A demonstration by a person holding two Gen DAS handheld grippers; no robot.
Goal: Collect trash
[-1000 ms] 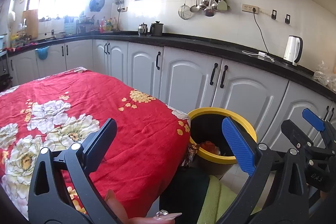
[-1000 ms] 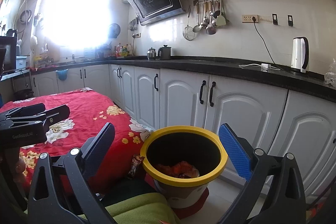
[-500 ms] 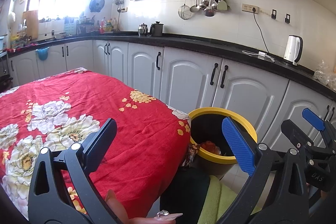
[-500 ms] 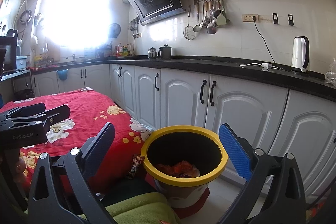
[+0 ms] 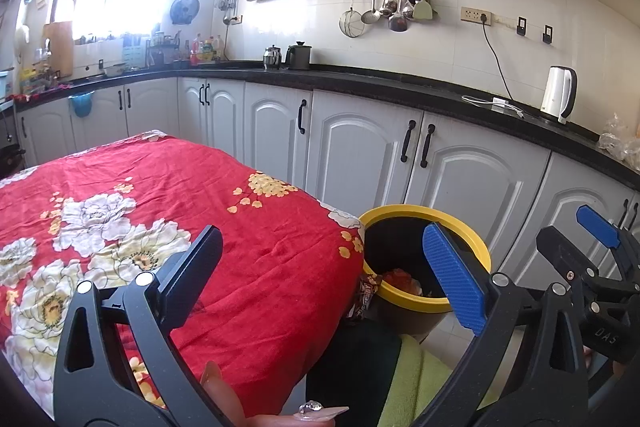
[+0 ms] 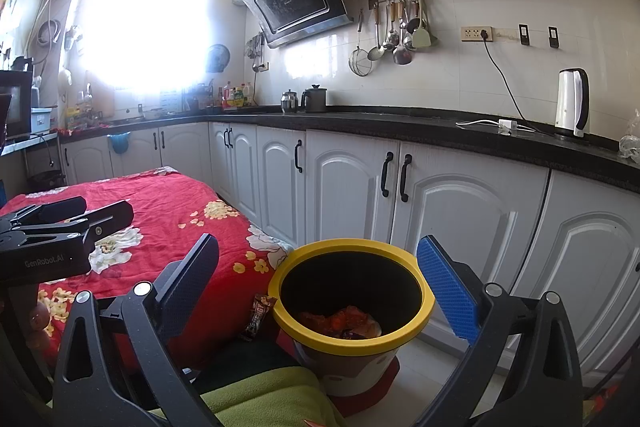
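A yellow-rimmed black bin (image 6: 352, 255) stands on the floor by the table's corner, with orange trash (image 6: 340, 319) at its bottom. It shows in the left wrist view as the bin (image 5: 424, 215) too. A dark snack wrapper (image 6: 258, 317) hangs between the tablecloth edge and the bin; the same wrapper (image 5: 366, 295) appears in the left view. My right gripper (image 6: 320, 287) is open and empty, in front of the bin. My left gripper (image 5: 324, 275) is open and empty over the table's near corner. The left gripper (image 6: 64, 223) also shows in the right view.
The table wears a red floral cloth (image 5: 160, 211). White cabinets (image 6: 352, 187) under a black counter run behind the bin. A white kettle (image 6: 574, 103) stands on the counter. A person's green sleeve (image 6: 260, 399) and a fingernail (image 5: 320, 411) are at the bottom.
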